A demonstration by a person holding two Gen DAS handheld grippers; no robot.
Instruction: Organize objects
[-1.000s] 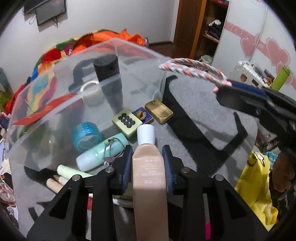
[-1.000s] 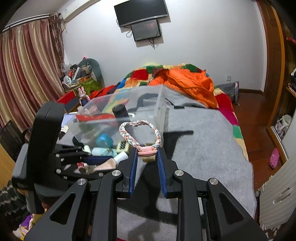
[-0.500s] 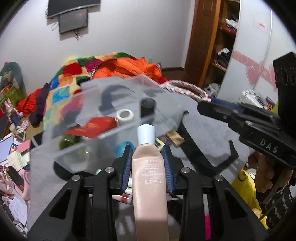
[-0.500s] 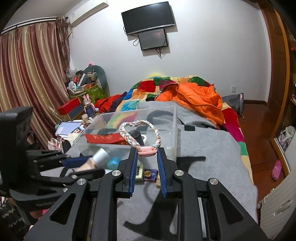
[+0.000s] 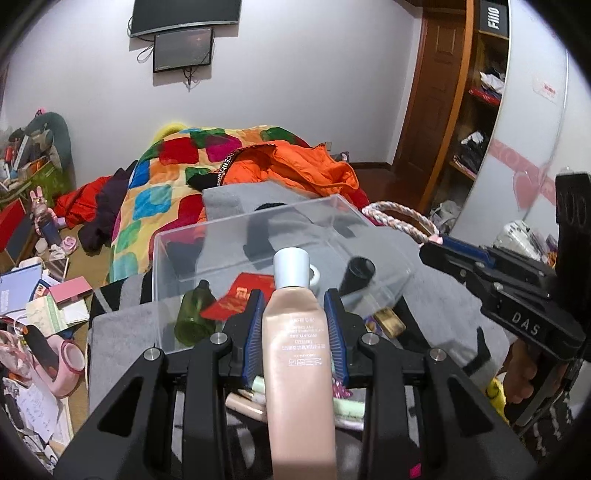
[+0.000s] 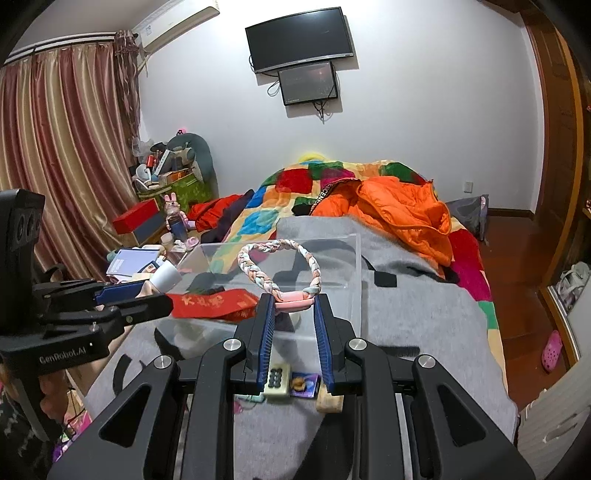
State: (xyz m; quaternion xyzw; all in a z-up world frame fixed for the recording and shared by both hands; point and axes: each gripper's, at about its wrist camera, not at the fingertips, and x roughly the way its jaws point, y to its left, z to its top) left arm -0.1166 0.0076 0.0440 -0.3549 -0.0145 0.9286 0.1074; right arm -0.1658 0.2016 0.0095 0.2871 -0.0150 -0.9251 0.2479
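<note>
wall cabinet (image 5: 494, 16) reads "fiiio"; right tool (image 5: 434, 246) marked "das"

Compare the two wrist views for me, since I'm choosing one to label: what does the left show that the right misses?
Only the left wrist view shows the green bottle and black cylinder inside the clear bin.

Only the right wrist view shows the curtains and the keypad box under its tongs.

Both show the beige tube in the left tongs, the braided ring in the right tongs, and the red envelope.
</note>
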